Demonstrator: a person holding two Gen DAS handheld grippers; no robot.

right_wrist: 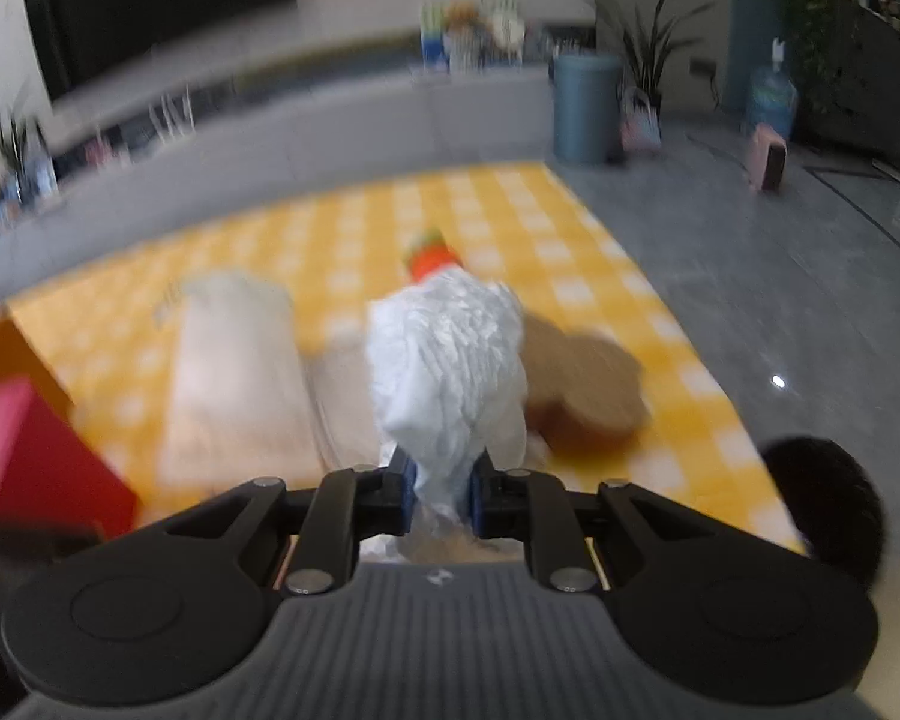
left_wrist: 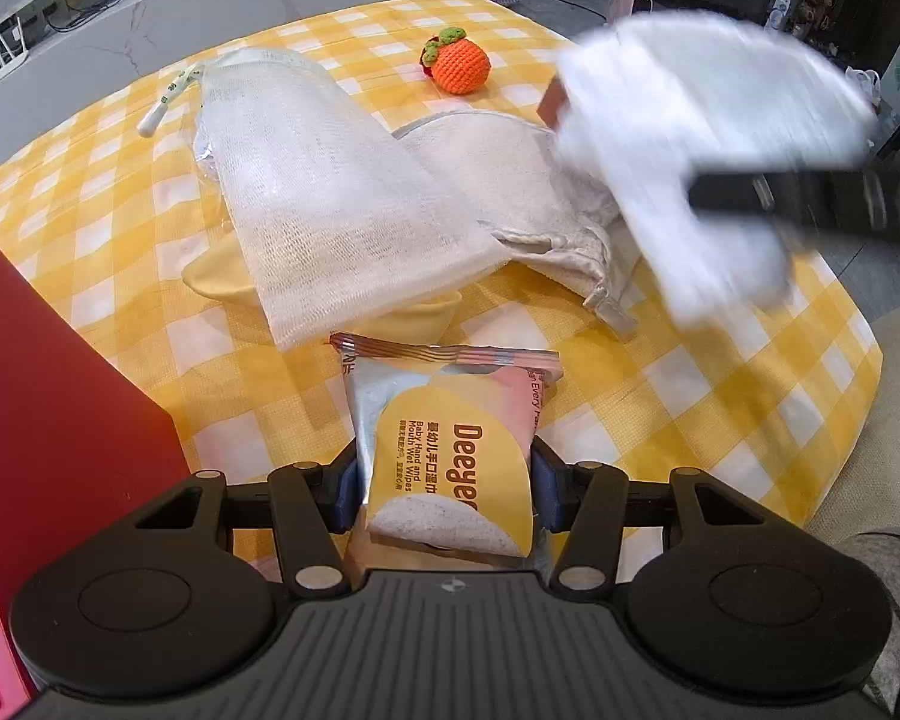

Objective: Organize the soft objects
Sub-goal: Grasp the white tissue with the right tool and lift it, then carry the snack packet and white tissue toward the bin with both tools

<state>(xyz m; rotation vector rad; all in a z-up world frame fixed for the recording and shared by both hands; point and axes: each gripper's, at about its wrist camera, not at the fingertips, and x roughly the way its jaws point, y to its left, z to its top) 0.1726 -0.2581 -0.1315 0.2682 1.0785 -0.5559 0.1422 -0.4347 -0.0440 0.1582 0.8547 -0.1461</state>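
Note:
My left gripper (left_wrist: 444, 489) is shut on a yellow and pink pack of wet wipes (left_wrist: 450, 456), held above the yellow checked tablecloth (left_wrist: 120, 252). My right gripper (right_wrist: 444, 495) is shut on a soft white crinkled pack (right_wrist: 447, 360), lifted off the table; in the left wrist view that white pack (left_wrist: 708, 144) shows blurred at upper right with the right gripper's finger (left_wrist: 780, 195) across it. A white mesh bag (left_wrist: 330, 198) and a beige cloth bag (left_wrist: 510, 180) lie mid-table. An orange crochet fruit (left_wrist: 459, 63) sits at the far side.
A red box (left_wrist: 48, 396) stands at the left, also seen as a red box (right_wrist: 36, 450) in the right wrist view. A yellow soft item (left_wrist: 222, 282) pokes out under the mesh bag. A brown round shape (right_wrist: 582, 390) lies right of the white pack. Grey floor (right_wrist: 750, 300) runs past the table's right edge.

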